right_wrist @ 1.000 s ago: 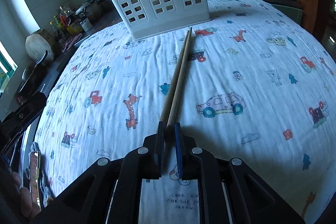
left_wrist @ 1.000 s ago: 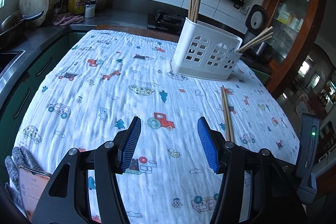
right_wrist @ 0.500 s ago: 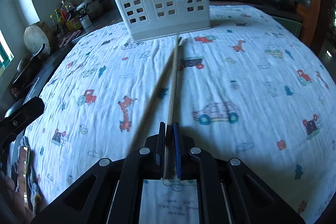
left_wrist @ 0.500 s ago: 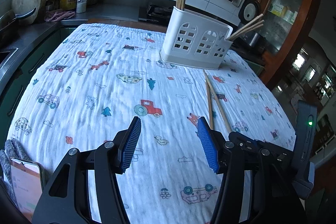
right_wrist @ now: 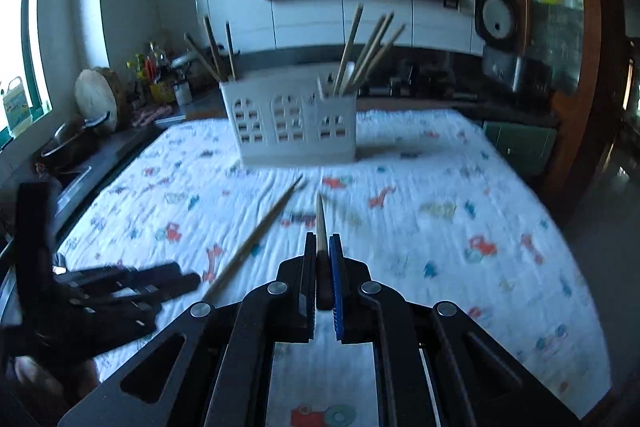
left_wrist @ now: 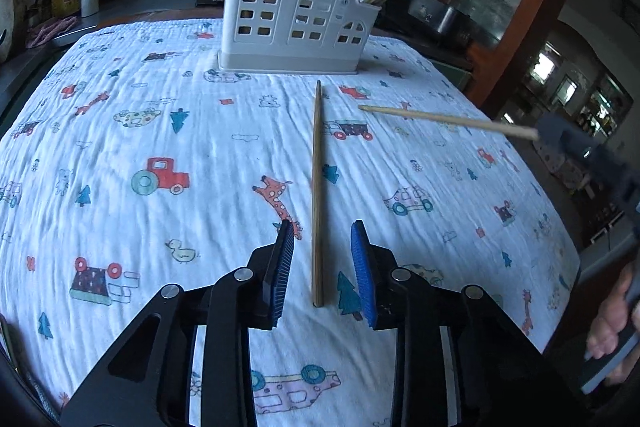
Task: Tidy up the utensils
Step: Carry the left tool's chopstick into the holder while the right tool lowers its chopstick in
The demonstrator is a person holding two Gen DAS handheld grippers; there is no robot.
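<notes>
Left wrist view: a chopstick point(left_wrist: 317, 187) lying on the cloth point(left_wrist: 120, 131) is being closed on by the left gripper point(left_wrist: 322, 259), pads not touching, while another chopstick point(right_wrist: 320, 223) is being pinched by the right gripper point(right_wrist: 322, 247).

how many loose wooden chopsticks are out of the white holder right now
2. One wooden chopstick lies on the printed cloth between the closing left gripper jaws, untouched. The other chopstick is clamped in the right gripper, lifted. More stand inside the white plastic holder.
</notes>
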